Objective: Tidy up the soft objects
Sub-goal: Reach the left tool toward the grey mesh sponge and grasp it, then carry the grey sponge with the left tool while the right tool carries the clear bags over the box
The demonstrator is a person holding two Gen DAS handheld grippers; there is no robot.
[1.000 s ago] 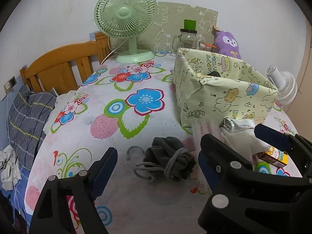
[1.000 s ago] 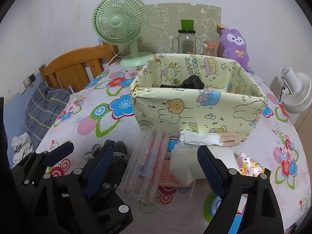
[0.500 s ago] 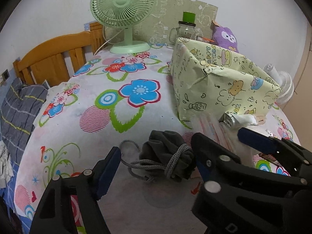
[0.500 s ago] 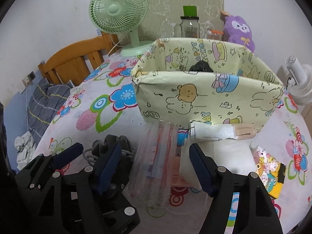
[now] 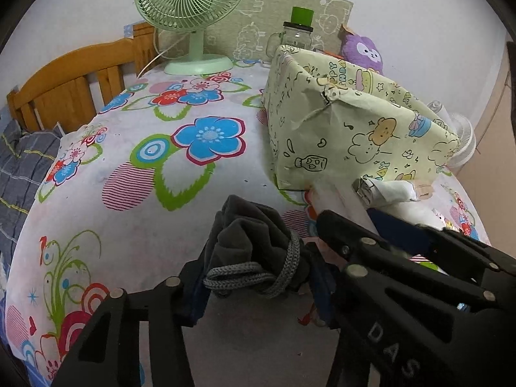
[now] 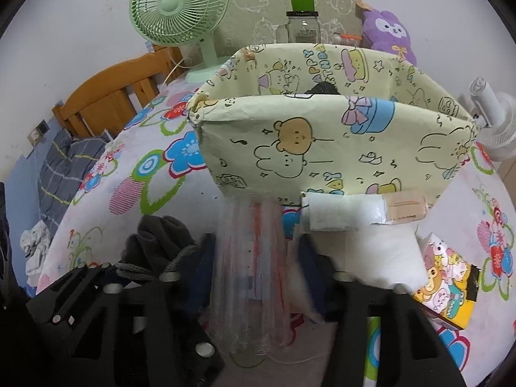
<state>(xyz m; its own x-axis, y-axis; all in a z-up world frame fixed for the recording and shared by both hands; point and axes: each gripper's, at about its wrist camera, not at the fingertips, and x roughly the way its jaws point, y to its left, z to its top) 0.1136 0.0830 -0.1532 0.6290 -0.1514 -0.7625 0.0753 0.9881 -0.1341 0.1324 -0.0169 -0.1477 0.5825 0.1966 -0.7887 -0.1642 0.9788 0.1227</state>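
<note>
A grey drawstring pouch point(image 5: 254, 245) lies on the flowered tablecloth, squeezed between the blue pads of my left gripper point(image 5: 258, 283), whose jaws are closing on it. In the right wrist view the pouch point(image 6: 161, 238) shows at the lower left. A clear plastic pack with red print point(image 6: 254, 258) stands between the fingers of my right gripper point(image 6: 258, 277). Those jaws are closing too, and the pads press its sides. Behind stands the open box wrapped in pale cartoon paper point(image 6: 322, 148), with something dark inside.
A white roll held by a tan clip point(image 6: 348, 213), a white soft pack point(image 6: 380, 254) and a colourful cartoon carton point(image 6: 448, 290) lie before the box. Green fan point(image 5: 190, 3), jar point(image 5: 298, 32) and purple plush point(image 5: 362, 51) stand at the back. A wooden bed frame point(image 5: 74, 87) is left.
Both grippers sank toward the table and their jaws narrowed. The left now grips the grey pouch, the right the clear plastic pack, which has bunched up between the pads.
</note>
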